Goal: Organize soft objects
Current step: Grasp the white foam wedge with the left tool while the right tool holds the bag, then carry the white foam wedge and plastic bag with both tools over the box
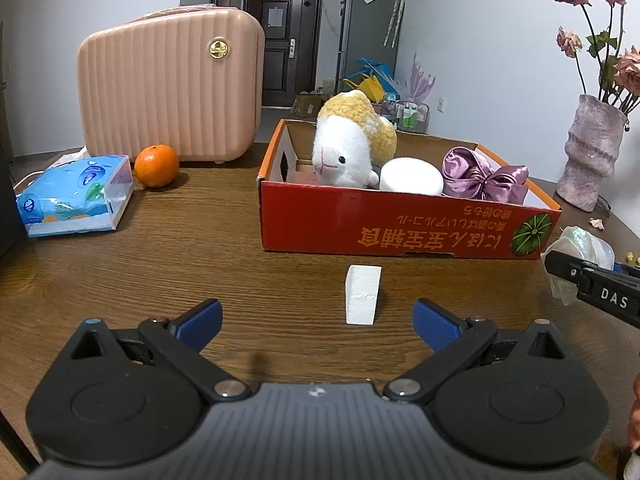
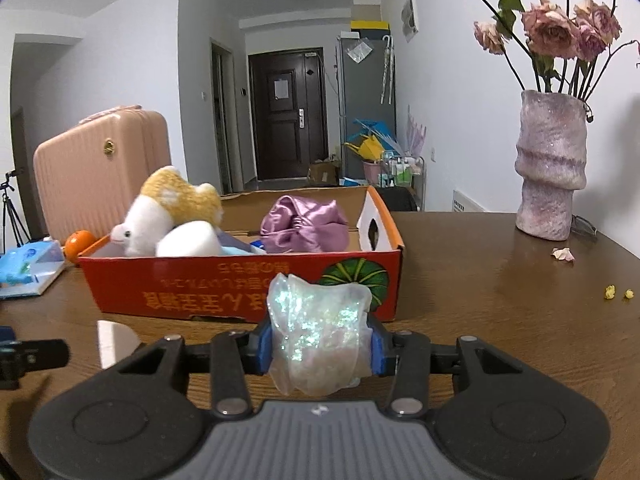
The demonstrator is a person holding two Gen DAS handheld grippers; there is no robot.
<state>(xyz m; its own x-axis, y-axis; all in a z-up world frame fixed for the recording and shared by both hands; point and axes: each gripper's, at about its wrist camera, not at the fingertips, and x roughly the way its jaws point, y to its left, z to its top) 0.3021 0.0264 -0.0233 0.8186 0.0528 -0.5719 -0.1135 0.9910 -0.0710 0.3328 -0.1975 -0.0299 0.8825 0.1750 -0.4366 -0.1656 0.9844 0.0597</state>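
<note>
One iridescent pouch [image 2: 320, 332] between right hand-held gripper [image 2: 319, 350] pads.

Bare table [image 1: 160, 248] lies open before the red box [image 1: 400, 220], with only a white block [image 1: 362, 294] standing there

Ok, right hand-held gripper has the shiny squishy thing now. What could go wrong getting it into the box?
1. The iridescent soft toy bulges out above and below the right hand-held gripper; pinched only at its middle, it may slip out mid-carry.
2. The red cardboard box stands directly ahead, so a low approach could catch its front wall.
3. The plush sheep, white foam round and purple satin pouch crowd it; landing space looks limited.
</note>
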